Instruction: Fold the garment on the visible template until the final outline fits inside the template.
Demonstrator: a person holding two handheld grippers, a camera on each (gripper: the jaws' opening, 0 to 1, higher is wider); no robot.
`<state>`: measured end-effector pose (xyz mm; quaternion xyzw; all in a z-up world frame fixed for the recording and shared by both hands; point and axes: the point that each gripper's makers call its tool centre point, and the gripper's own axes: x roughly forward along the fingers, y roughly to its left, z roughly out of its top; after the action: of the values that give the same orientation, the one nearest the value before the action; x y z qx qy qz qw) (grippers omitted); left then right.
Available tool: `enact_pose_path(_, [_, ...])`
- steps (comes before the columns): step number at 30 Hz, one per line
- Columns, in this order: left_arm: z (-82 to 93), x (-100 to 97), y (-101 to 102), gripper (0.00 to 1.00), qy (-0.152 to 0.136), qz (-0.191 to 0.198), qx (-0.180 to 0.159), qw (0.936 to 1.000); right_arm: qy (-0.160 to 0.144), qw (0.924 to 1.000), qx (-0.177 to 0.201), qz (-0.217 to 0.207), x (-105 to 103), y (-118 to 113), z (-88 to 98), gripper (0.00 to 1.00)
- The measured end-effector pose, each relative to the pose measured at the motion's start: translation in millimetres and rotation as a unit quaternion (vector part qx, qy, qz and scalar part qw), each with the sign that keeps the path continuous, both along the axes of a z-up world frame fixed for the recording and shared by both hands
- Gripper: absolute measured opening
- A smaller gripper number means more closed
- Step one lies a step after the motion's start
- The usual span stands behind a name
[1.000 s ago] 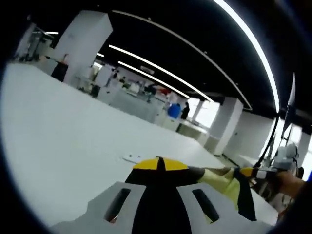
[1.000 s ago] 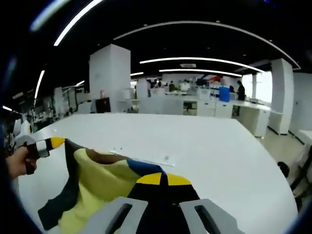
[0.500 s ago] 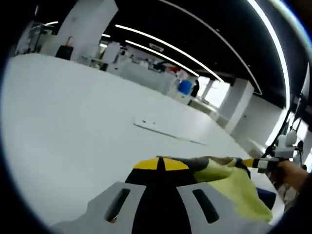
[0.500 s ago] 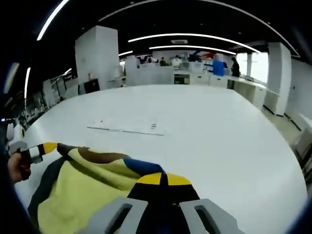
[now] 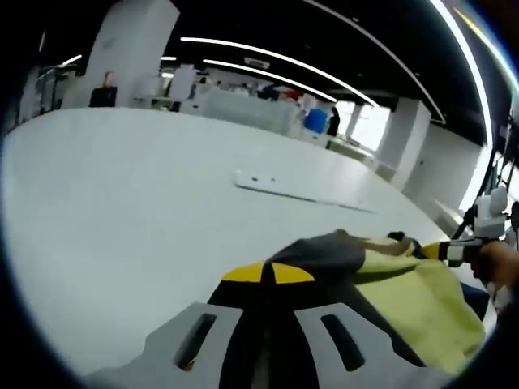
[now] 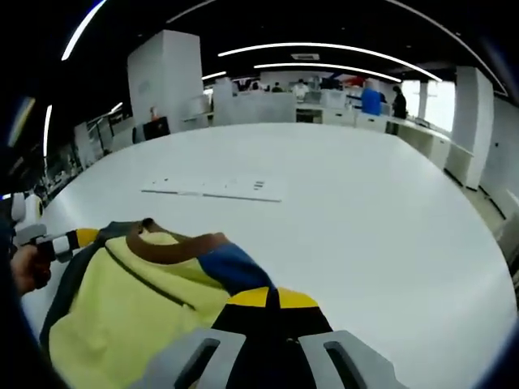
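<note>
Holding a pale-yellow fabric garment [image 6: 134, 312] w/ dark grey panels, a brown collar band and a blue patch, stretched betw. both grippers over a large white table [image 6: 365, 211]. Left gripper [image 5: 263, 271], yellow-tipped black jaws w/ grey plastic frame, pinching a dark grey edge of the garment [image 5: 389, 300] in the left gripper view; jaws closed narrow on the cloth, tips meeting at the fabric. Right gripper [image 6: 272, 296], same build, clamping the garment next to the blue patch in the right gripper view; jaws likewise pressed together on the cloth.

Appearing at the right edge of the left gripper view: the right gripper's yellow-black tip [image 5: 450, 250] w/ a hand behind it, touching the far corner of the garment. Appearing at the left edge of the right gripper view: the left gripper's yellow tip [image 6: 69, 241] w/ a hand, touching the grey side of the garment. Collar band arching up betw. the 2 held points, yellow body sagging twd the cameras; can't tell how much is resting on the table.

Lying flat farther in on the table, well apart from the garment: a thin white rectangular template sheet [image 6: 215, 186] w/ small dark marks, also visible in the left gripper view [image 5: 300, 188]. Bkgd: white pillars, ceiling light strips, desks.
</note>
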<state>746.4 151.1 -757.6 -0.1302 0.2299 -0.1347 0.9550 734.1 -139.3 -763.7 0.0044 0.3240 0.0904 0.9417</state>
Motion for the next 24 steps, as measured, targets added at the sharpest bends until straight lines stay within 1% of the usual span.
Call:
enact_pose_path(3, [-0.1, 0.2, 1.5, 0.00, -0.001, -0.001, 0.007, 1.0000, 0.000, 1.0000, 0.004, 0.007, 0.8, -0.7, 0.8, 0.00])
enact_pose_path(4, [0.9, -0.2, 5.1, 0.02, -0.002, 0.003, 0.017, 0.9999, 0.001, 0.9999, 0.010, 0.006, 0.6, -1.4, 2.3, 0.01])
enact_pose_path(6, [3.6, -1.4, 8.3, 0.06, -0.002, 0.003, 0.021, 0.9998, 0.003, 0.9999, 0.010, 0.006, -0.2, -2.9, 4.3, 0.10])
enact_pose_path(8, [6.6, -4.4, 11.3, 0.09, -0.001, -0.004, 0.018, 0.9998, 0.006, 0.9999, 0.007, 0.005, -2.3, -5.4, 7.0, 0.24])
enact_pose_path(10, [8.5, -9.2, 12.8, 0.13, 0.002, -0.012, 0.023, 0.9997, 0.013, 0.9999, 0.010, 0.004, -6.5, -6.4, 9.3, 0.32])
enact_pose_path(12, [10.4, -14.8, 14.4, 0.18, 0.002, -0.027, 0.042, 0.9987, 0.021, 0.9996, 0.014, 0.015, -12.7, -3.4, 11.9, 0.36])
enact_pose_path(13, [12.1, -17.0, 14.7, 0.21, 0.001, -0.033, 0.048, 0.9983, 0.027, 0.9992, 0.018, 0.024, -17.8, -0.1, 13.4, 0.41])
enact_pose_path(16, [22.9, -24.1, 15.8, 0.28, -0.014, -0.049, 0.040, 0.9979, 0.042, 0.9981, 0.018, 0.042, -30.5, 5.0, 17.0, 0.56])
enact_pose_path(17, [25.3, -26.5, 15.3, 0.31, -0.015, -0.057, 0.042, 0.9973, 0.045, 0.9977, 0.020, 0.045, -34.0, 6.4, 18.6, 0.60])
enact_pose_path(18, [29.1, -29.7, 16.3, 0.34, -0.021, -0.063, 0.048, 0.9967, 0.054, 0.9964, 0.026, 0.060, -40.5, 10.5, 20.2, 0.62])
enact_pose_path(20, [33.7, -36.1, 18.1, 0.39, -0.024, -0.073, 0.055, 0.9955, 0.061, 0.9954, 0.032, 0.066, -48.6, 12.5, 24.2, 0.66])
enact_pose_path(24, [38.8, -48.0, 19.9, 0.44, -0.016, -0.087, 0.043, 0.9952, 0.064, 0.9938, 0.034, 0.084, -62.4, 15.1, 33.4, 0.71])
